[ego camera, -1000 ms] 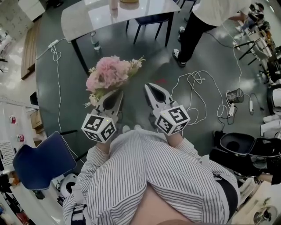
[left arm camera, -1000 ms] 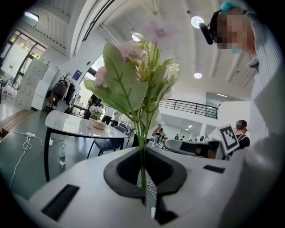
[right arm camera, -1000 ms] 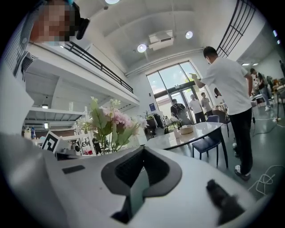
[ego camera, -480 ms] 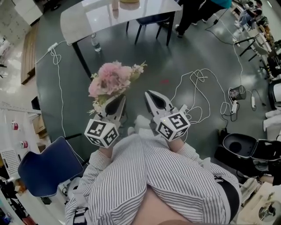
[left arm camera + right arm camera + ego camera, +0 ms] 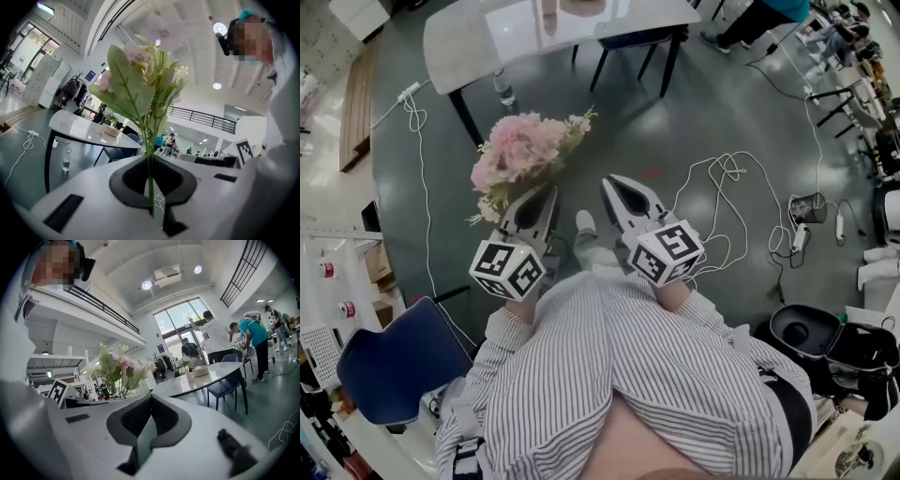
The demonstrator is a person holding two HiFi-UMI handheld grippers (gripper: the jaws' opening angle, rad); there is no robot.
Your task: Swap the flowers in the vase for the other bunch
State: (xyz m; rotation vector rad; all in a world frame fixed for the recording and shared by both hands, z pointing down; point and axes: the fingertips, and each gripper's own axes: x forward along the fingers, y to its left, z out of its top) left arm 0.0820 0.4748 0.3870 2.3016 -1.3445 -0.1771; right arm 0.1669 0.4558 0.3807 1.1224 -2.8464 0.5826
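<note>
Flowers, a pink bunch with green leaves, stand up and forward from the tip of the left gripper, out over the grey floor. In the left gripper view the jaws are pressed onto the thin green stems, which rise straight between the pads while leaves and blooms fill the view above. The right gripper is just beside the left one and apart from the bunch; its jaws are pressed together with nothing in them.

Ahead is a white table, well apart from both grippers. In the right gripper view a small white vase stands on it, holding a pale bunch. A shallow bowl sits just beside the vase; what it holds cannot be made out. A clear bottle stands on the floor by a table leg.
</note>
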